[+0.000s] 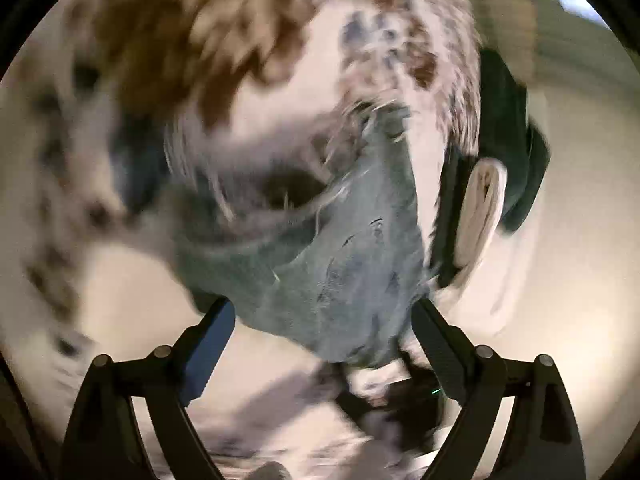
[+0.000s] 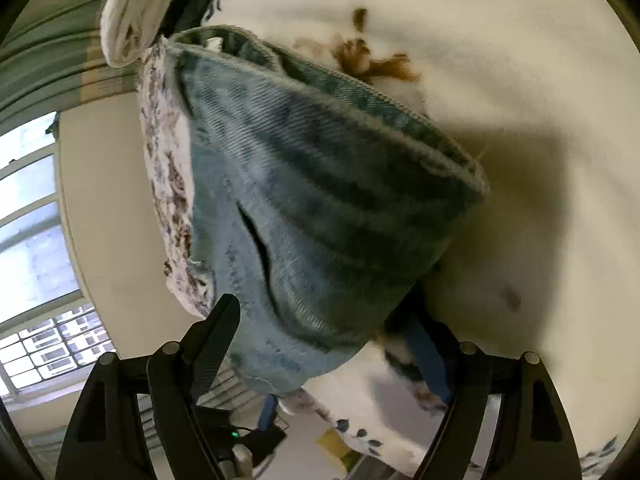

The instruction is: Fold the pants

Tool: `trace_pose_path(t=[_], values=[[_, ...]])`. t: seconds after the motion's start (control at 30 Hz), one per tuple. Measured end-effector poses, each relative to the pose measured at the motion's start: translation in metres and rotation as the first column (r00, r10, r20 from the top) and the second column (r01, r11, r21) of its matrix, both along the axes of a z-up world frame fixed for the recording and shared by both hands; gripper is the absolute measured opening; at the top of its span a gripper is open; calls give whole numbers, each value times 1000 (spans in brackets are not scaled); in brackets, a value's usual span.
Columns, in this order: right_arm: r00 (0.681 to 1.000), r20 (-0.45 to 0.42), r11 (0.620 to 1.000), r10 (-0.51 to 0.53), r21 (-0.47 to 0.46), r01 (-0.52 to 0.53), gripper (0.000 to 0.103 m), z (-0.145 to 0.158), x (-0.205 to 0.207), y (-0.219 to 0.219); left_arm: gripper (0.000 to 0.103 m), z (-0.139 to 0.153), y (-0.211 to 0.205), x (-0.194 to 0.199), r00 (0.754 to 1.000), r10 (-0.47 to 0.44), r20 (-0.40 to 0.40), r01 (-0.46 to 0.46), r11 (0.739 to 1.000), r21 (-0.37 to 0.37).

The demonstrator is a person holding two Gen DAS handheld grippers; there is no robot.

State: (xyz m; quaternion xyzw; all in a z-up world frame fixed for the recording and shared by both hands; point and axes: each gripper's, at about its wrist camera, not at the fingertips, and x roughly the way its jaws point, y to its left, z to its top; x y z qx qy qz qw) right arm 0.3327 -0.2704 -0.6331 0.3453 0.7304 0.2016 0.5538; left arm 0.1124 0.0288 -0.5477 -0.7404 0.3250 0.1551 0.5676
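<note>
**Both grippers at the denim, mid-fold over the bedspread**

Grippers first: the left gripper (image 1: pixel 324 316) has its fingers spread wide, with the blue denim of the pants (image 1: pixel 332 248) bulging down between them. Whether those pads are truly biting cloth, I cannot tell; the view is heavily blurred. Over on the right gripper (image 2: pixel 320 320), same story: fingers set well apart, a thick roll of pants (image 2: pixel 320 208) filling the gap, the far finger partly hidden behind the fabric, so contact on that side is unclear.

The jeans sit bunched on a white floral bedspread (image 2: pixel 500 92), a hemmed edge curling open at the top of the right view and a slit pocket showing along the side. A rolled pale cloth (image 2: pixel 132 12) and a dark garment (image 1: pixel 508 140) lie just beyond the denim.

My read: the fold is in progress, not finished, because the cloth is lumpy and doubled rather than flat. To do this step well, both grips need to hold every layer at matching edges, move level and together, and lay the fabric down smoothly instead of dropping it. The risks look plain enough: one layer slipping free, or the bedspread getting pinched along with the denim.
</note>
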Motion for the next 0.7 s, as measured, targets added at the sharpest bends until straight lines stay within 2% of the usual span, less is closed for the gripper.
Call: trace_pose_path(t=[0.1,0.17,0.23,0.27,0.3,0.33,0.37,0.4,0.43,0.47,0.5,0.57,0.63,0.67,0.7], values=[[999,-19,999,-34,17,35,84,-8,6,-4,90,-28,-11,12,997,70,9,-69,990,-126],[998,-27,998,-59,34,60,84,-12,9,-8,90,-36,-17,11,997,83,7,-80,983,-162],[995,-26,995,-92,46,93,83,-17,10,-9,89,-42,-15,22,995,95,-17,-97,982,-160],[994,-20,993,-107,43,108,79,-17,9,-9,88,-42,-12,23,995,95,-24,-98,983,-154],[994,-19,993,-111,39,112,63,-18,9,-9,87,-42,-10,25,995,98,-27,-101,984,-150],[994,-20,994,-105,22,105,55,-19,8,-9,86,-42,-7,26,994,105,-23,-108,984,-144],[995,-17,994,-103,20,103,54,-19,8,-9,72,-39,-5,29,995,100,-22,-102,987,-122],[994,-11,994,-107,26,107,47,-18,6,-9,52,-31,-1,33,998,58,-26,-59,995,-75],[994,-8,993,-112,35,112,41,-16,4,-10,45,-31,0,34,999,34,-27,-35,998,-50],[992,-13,990,-126,56,127,39,-14,0,-12,34,-24,3,37,1000,-2,-29,1,1000,-15],[990,-21,988,-138,74,139,37,-9,3,-18,30,-18,7,40,998,-46,-34,47,999,24],[989,-31,982,-148,116,150,35,-2,0,-23,30,-8,20,43,997,-78,-23,79,994,79],[993,-39,983,-114,137,118,35,6,-8,-17,30,0,35,50,994,-106,-9,107,986,129],[995,-42,988,-90,125,95,36,8,-11,-15,32,2,40,52,992,-123,-7,123,981,147],[997,-42,992,-71,97,75,43,8,-14,-15,33,3,43,51,989,-145,-6,144,977,156]])
